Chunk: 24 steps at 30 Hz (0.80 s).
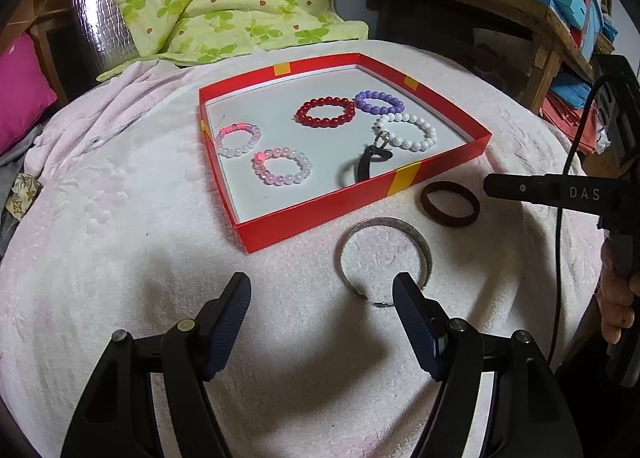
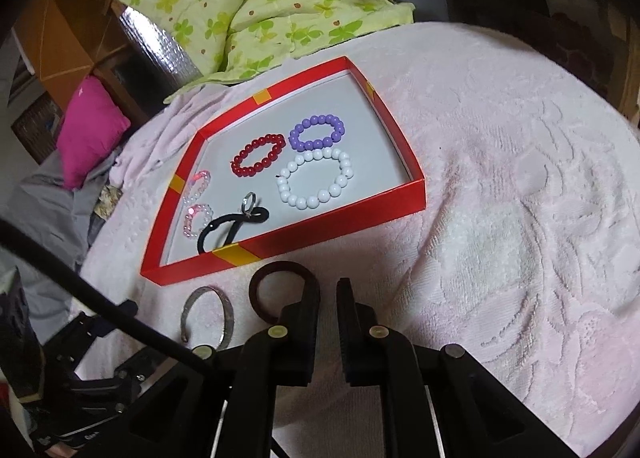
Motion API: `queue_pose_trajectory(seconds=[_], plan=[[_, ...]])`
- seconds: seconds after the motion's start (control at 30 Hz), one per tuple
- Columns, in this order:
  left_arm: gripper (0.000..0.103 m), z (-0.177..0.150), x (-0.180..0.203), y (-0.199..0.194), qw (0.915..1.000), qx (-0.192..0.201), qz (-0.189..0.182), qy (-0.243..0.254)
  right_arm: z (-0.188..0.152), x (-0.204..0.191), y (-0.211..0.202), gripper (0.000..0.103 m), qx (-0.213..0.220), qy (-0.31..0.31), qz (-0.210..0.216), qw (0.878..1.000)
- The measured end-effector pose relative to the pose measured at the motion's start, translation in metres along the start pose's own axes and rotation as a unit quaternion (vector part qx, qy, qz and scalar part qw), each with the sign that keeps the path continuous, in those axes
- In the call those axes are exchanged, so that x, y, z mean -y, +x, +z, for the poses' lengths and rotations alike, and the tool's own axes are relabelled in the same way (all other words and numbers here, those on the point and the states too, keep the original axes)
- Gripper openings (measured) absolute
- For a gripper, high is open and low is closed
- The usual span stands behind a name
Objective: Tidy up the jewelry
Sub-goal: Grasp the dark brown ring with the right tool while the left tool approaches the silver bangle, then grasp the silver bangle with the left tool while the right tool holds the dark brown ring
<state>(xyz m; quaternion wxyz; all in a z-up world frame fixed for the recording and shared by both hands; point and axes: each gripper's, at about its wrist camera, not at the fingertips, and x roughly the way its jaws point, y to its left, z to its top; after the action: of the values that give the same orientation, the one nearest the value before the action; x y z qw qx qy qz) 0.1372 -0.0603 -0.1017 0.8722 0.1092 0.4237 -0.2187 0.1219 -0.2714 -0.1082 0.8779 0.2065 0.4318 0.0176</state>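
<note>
1. Red tray point(image 1: 362, 203) is sitting on the pink towel point(image 1: 120, 258), already holding the red bracelet point(image 1: 325, 112), purple bracelet point(image 1: 378, 102), white bracelet point(image 1: 408, 131), two pink-clear bracelets point(image 1: 239, 139) point(image 1: 282, 165) and the black hair tie with ring point(image 1: 366, 163).
2. Still lying outside, just off the tray's 6 o'clock wall: silver cuff point(image 1: 386, 254) and brown band point(image 1: 450, 203). Judging mostly done, two pieces left.
3. Left gripper point(image 1: 322, 300) is hovering spread wide, holding nothing; its right finger is overlapping the cuff's rim, contact unclear.
4. Right gripper point(image 2: 328, 300) is nearly pressed together, a slim gap showing, pinching nothing; brown band sitting at its 10 o'clock, left finger over it.
</note>
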Motion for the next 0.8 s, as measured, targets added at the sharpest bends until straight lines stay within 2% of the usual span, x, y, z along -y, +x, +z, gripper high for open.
queue_pose_trajectory(seconds=[0.23, 0.37, 0.6, 0.67, 0.7, 0.73, 0.8], plan=[[0.074, 0.001, 0.004, -0.002, 0.9988, 0.006, -0.046, -0.011, -0.001, -0.005, 0.01, 0.013, -0.006, -0.005, 0.006, 1.0], [0.074, 0.001, 0.008, -0.002, 0.9975, 0.008, -0.069, -0.012, 0.0, -0.007, 0.016, 0.017, -0.01, -0.007, 0.004, 1.0], [0.075, 0.0, 0.014, 0.004, 0.9975, -0.002, -0.071, -0.005, -0.003, -0.013, 0.024, 0.022, -0.018, -0.033, -0.005, 0.999], [0.075, -0.001, 0.015, 0.008, 0.9974, -0.007, -0.072, -0.005, -0.004, -0.015, 0.023, 0.019, -0.015, -0.046, -0.006, 0.999], [0.075, -0.001, 0.016, 0.009, 0.9974, -0.009, -0.072, -0.005, -0.005, -0.016, 0.022, 0.011, -0.01, -0.055, -0.012, 0.998], [0.075, -0.001, 0.017, 0.011, 0.9974, -0.01, -0.071, -0.004, -0.005, -0.017, 0.021, 0.007, -0.006, -0.064, -0.019, 0.998], [0.075, -0.002, 0.019, 0.012, 0.9974, -0.012, -0.071, -0.002, -0.005, -0.017, 0.017, 0.007, 0.005, -0.071, -0.024, 0.997]])
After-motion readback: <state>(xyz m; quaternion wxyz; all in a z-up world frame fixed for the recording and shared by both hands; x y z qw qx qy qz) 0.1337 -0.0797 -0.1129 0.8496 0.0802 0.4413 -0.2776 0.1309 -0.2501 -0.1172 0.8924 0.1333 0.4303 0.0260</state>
